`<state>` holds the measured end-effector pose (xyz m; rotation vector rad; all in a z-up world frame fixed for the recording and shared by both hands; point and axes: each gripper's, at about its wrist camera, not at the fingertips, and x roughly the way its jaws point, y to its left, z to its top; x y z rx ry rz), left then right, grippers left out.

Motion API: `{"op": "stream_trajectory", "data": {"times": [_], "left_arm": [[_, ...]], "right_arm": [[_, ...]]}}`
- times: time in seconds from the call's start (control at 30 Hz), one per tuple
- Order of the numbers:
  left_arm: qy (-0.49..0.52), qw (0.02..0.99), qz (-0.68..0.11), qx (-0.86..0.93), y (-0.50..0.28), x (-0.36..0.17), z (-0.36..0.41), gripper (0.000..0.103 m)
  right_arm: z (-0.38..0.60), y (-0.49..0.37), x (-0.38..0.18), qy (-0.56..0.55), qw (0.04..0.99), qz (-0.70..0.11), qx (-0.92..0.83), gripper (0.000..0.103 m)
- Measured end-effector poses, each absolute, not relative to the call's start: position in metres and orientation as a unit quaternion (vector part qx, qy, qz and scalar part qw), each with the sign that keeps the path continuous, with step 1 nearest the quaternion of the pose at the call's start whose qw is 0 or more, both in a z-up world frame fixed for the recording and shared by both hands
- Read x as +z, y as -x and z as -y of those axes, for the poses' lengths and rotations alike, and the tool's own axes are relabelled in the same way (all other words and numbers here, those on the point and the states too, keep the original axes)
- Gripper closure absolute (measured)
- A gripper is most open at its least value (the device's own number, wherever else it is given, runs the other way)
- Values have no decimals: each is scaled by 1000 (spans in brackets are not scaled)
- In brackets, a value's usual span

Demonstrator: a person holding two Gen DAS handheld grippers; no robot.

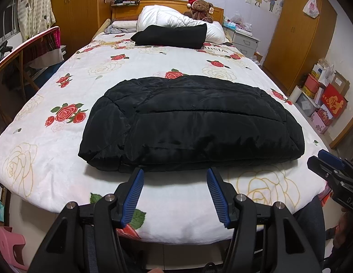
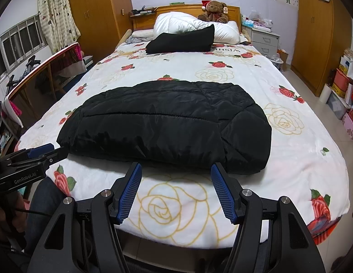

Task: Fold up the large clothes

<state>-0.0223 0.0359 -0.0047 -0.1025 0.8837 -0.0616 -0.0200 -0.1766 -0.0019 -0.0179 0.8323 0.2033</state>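
Through the left wrist camera I saw my left tongs [image 1: 175,177] spread apart and empty, hovering just short of the near edge of the black padded jacket [image 1: 190,122], which lay already folded into a thick bundle on the floral bedspread [image 1: 51,141]. I judged the bundle sat toward the foot of the bed because that put it within reach of both hands. My right tongs [image 1: 329,161] showed beyond the jacket's right end, clear of the cloth; from this view I could not tell how they stood. Far beyond the jacket, toward the headboard, a second dark folded garment [image 1: 172,36] leaned against the white quilt [image 1: 176,19], with a teddy bear [image 1: 200,9] behind it; it looked like a finished piece set out of the way. Through the right wrist camera my right tongs [image 2: 176,171] stood spread too, pinching nothing, close to the jacket's [image 2: 165,125] near edge, where one layer lay doubled over another. The left tongs [image 2: 49,152] sat off the jacket's left end, not touching it. The bedspread [image 2: 301,136] around the jacket lay flat, and the other folded garment [image 2: 181,41] rested well beyond it. With both tongs back from the cloth, I reckoned the fold was done or nearly so.
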Motion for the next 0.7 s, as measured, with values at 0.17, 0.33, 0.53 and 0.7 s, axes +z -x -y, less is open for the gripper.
{"op": "stream_trajectory", "data": {"times": [0.17, 0.33, 0.53, 0.7], "left_arm": [[49, 902, -427, -32, 23, -5, -36, 43], [48, 903, -426, -34, 23, -4, -34, 43], [50, 902, -427, -33, 23, -4, -34, 43], [50, 903, -425, -33, 23, -3, -34, 42]], "right_arm": [[175, 20, -4, 8, 909, -406, 98, 39], [176, 20, -5, 8, 909, -406, 99, 39], [176, 20, -5, 8, 908, -406, 99, 39], [176, 19, -5, 8, 908, -406, 99, 39]]}}
